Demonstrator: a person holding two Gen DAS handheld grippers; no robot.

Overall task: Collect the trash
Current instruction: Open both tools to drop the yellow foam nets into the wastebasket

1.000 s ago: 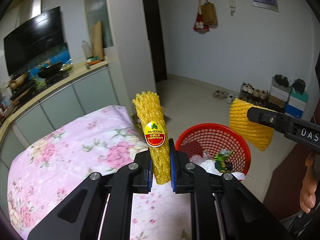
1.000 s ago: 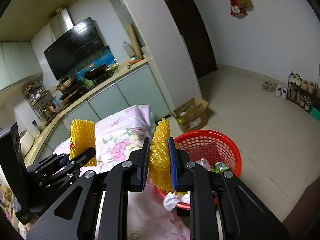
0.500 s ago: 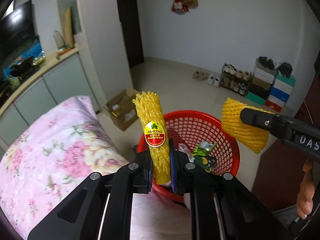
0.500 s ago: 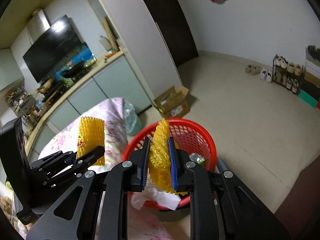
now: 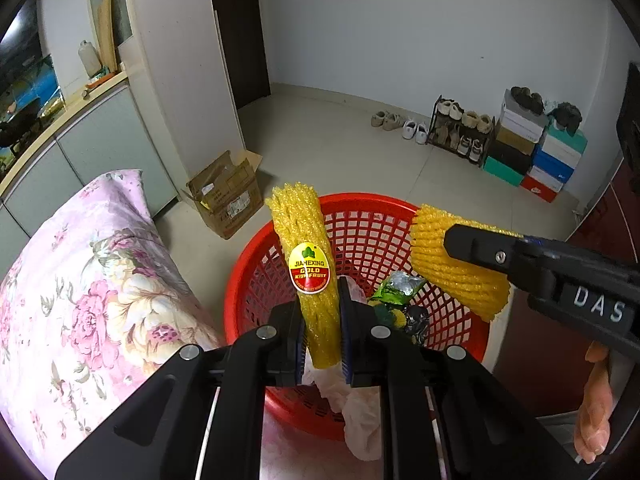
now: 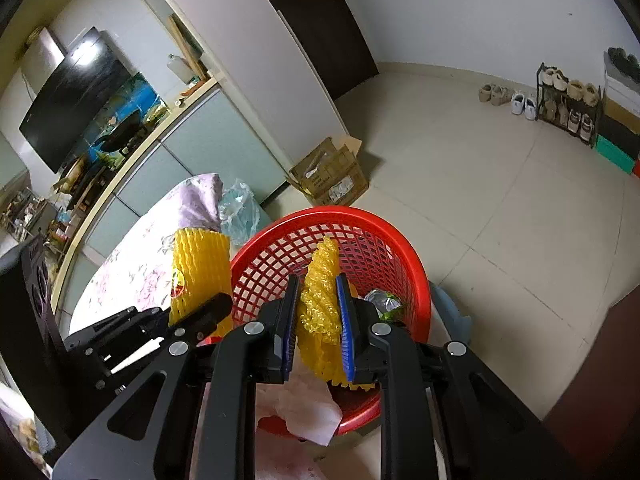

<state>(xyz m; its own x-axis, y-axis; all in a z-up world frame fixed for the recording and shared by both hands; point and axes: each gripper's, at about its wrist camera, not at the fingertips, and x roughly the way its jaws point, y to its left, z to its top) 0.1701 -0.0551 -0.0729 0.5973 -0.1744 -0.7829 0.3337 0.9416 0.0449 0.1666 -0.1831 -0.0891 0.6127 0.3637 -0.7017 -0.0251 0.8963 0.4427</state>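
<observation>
Left wrist view: the left gripper (image 5: 322,334) is closed on a yellow foam-mesh fruit sleeve bearing a round red-and-yellow "GOLD KIWIFRUIT" sticker (image 5: 305,264), the blue-padded fingers (image 5: 347,334) pressing its lower part from both sides while the sleeve stands nearly upright, its top tilted slightly left. The labelled sleeve is held above the near-left part of a round red plastic mesh basket (image 5: 400,204), which stands on the pale tiled floor (image 5: 344,148) just beside a table covered with a pink floral cloth (image 5: 80,280). Inside the basket lie a crumpled green-and-silver foil wrapper (image 5: 396,288) and white crumpled paper or plastic (image 5: 356,408), the latter spilling over the near rim. To the right, the right gripper (image 5: 460,240) clamps a second yellow foam-mesh sleeve without visible label (image 5: 452,268), held tilted over the basket's right side. Right wrist view: the right gripper (image 6: 318,320) is shut on this plain sleeve (image 6: 320,308), squeezed between both pads and positioned over the basket interior (image 6: 416,272); the left gripper (image 6: 200,312) with its labelled sleeve (image 6: 200,264) appears at left, over the basket's left rim. Background: an open brown cardboard box (image 5: 224,192) on the floor beyond the basket, a shoe rack (image 5: 460,128) and stacked shoe boxes (image 5: 536,148) against the far wall.
</observation>
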